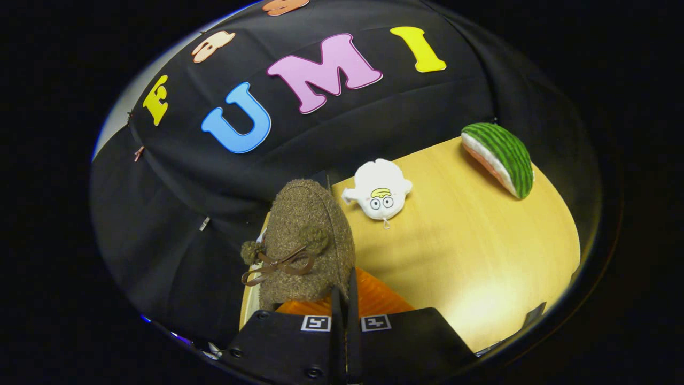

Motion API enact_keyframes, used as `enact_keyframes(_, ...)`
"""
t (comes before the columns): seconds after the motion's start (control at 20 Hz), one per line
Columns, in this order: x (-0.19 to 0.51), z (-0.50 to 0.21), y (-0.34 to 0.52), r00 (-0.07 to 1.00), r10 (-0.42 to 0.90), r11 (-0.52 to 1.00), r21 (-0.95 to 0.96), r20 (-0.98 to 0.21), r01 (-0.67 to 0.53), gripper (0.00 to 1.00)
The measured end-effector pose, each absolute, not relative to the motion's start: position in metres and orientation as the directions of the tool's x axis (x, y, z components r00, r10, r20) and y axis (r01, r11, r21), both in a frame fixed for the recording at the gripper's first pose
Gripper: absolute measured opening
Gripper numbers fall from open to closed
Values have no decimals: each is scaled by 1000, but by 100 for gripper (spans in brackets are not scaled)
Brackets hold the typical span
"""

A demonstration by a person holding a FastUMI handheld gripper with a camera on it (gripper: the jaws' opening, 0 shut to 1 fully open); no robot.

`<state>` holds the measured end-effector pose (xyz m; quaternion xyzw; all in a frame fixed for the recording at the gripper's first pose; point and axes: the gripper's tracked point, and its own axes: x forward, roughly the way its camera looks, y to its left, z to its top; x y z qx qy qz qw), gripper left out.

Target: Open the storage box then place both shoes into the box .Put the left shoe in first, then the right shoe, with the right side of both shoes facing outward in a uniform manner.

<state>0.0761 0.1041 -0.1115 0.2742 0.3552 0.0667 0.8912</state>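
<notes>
Brown, fuzzy fabric covers the shoe (307,240), which is seen just ahead of the tool (345,299) and slightly to the left of its fingers. A small brown bow with two pompoms is tied on the shoe's upper. The shoe is raised in front of the black cloth wall, its toe pointing up and away from the tool. The two fingers are pressed close together, with only a thin slit seen between them; the rear edge of the shoe seems to be pinched there, though the contact itself is hidden by the fingers, so it cannot be told for certain. Just beneath the shoe and the fingertips, a ribbed orange surface (374,299) is seen, lying at the near edge of the bench (481,251); whether it belongs to the storage box cannot be told. The bench is of pale wood with a rounded outline. Beyond the fingers, a white plush toy (378,195) with drawn eyes is laid on the bench, just beside the shoe's toe. Farther to the right, well apart from the shoe, a plush watermelon slice (502,158) is set near the bench's far edge.
</notes>
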Motion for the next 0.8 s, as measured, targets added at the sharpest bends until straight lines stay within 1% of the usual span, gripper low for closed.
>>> enact_keyframes(0.15, 77, -118, 136, 737, 298, 829, 548, -607, 116, 6)
enact_keyframes(0.4, 61, -141, 193, 691, 331, 807, 572, -643, 145, 6)
enact_keyframes(0.7, 50, -192, 221, 635, 269, 846, 493, -724, 204, 6)
enact_keyframes(0.8, 51, -195, 229, 643, 275, 848, 496, -715, 187, 6)
